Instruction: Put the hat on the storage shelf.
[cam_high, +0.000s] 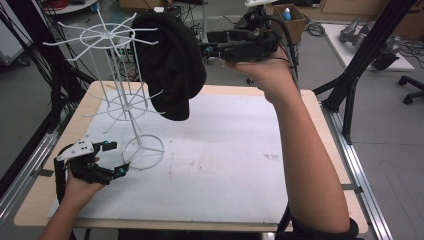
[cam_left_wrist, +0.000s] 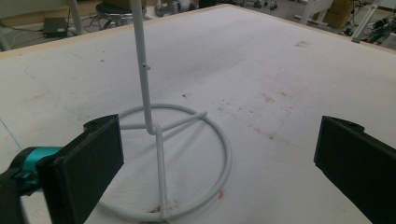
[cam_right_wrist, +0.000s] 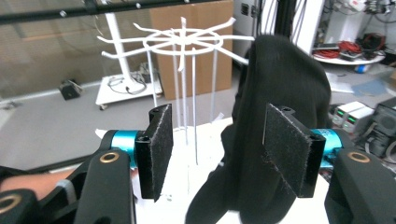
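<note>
A white wire hook rack (cam_high: 120, 95) stands at the left of the table, its ring base (cam_high: 143, 151) resting on the white mat. A black fabric cap (cam_high: 172, 65) hangs from a hook on the rack's top tier. My right gripper (cam_high: 207, 44) is held high, just right of the cap, and stands open. In the right gripper view the cap (cam_right_wrist: 280, 74) hangs just beyond the gripper (cam_right_wrist: 217, 140), partly behind one pad, with the rack's top (cam_right_wrist: 182, 39) farther off. My left gripper (cam_high: 116, 158) sits low and open beside the base (cam_left_wrist: 224, 154), its wide jaws (cam_left_wrist: 219, 140) facing the pole (cam_left_wrist: 142, 70).
The white mat (cam_high: 225, 165) covers most of the wooden table (cam_high: 320, 115). Black frame struts (cam_high: 360, 60) rise at the right. A cardboard box (cam_high: 295, 20) with a bottle sits on the floor behind, among cables and equipment.
</note>
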